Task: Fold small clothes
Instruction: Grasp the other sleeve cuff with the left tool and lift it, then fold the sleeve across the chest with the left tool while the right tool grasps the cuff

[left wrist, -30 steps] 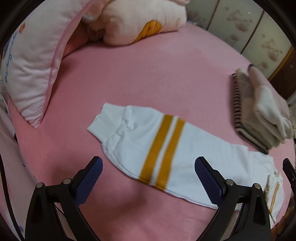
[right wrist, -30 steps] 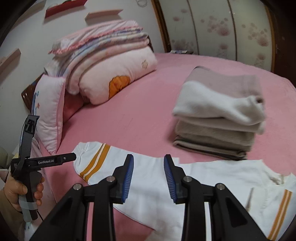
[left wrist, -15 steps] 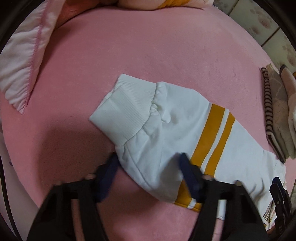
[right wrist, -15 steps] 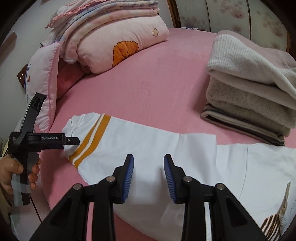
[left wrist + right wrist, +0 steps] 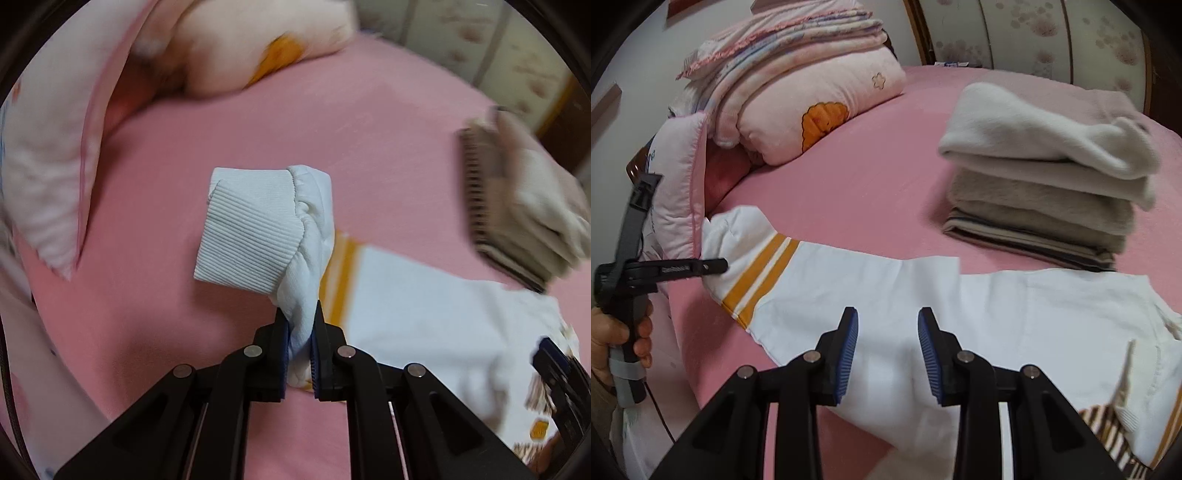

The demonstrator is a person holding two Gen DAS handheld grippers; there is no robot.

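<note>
White fabric: a small white top (image 5: 894,295) with orange stripes (image 5: 761,273) is laid flat across the pink bed (image 5: 857,177); its sleeve runs out toward 9 o'clock in the right wrist view.
Sleeve cuff: the ribbed cuff (image 5: 251,229) is raised off the bed, hanging at 12 o'clock above the fingertips in the left wrist view.
Left gripper (image 5: 300,325): clenched on the sleeve fabric just behind the cuff, cloth bunched between the pads.
Right gripper (image 5: 887,350): released, jaws apart, held over the body of the top; contact with the cloth cannot be told.
Step in hand: judged to be the folding of the sleeve inward over the body.
How it is best done: the cuff should be carried toward 3 o'clock, low and level, so the sleeve is laid flat with the stripes unwrinkled; the body is best pinned by the right gripper so it is not dragged.
Risk: the folded stack (image 5: 1049,192) at 2 o'clock should not be brushed.
</note>
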